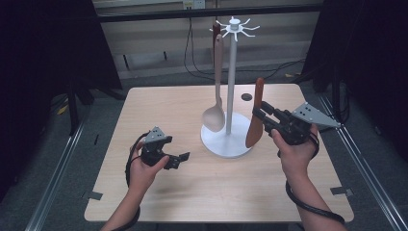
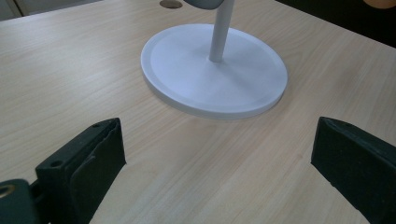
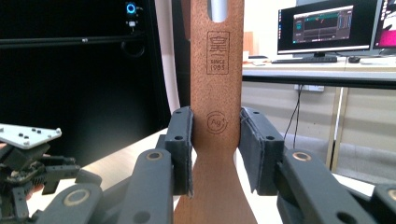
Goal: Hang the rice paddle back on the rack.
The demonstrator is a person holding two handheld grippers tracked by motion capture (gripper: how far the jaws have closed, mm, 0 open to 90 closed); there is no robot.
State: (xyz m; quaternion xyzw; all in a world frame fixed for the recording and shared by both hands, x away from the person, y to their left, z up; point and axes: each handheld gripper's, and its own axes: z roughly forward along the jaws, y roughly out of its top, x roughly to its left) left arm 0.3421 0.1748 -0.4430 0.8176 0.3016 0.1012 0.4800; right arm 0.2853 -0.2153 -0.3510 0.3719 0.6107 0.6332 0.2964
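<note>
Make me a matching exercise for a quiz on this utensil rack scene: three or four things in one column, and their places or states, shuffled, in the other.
Things:
1. brown wooden spatula
2. pale beige spoon
3. left gripper
4. white round stand base

States:
A. open, holding nothing, over the wooden table
B. resting flat on the table
C. hanging from the white rack's top
D. clamped between the jaws of the right gripper

Pairs: 1-D, 2-C, 3-A, 4-B
</note>
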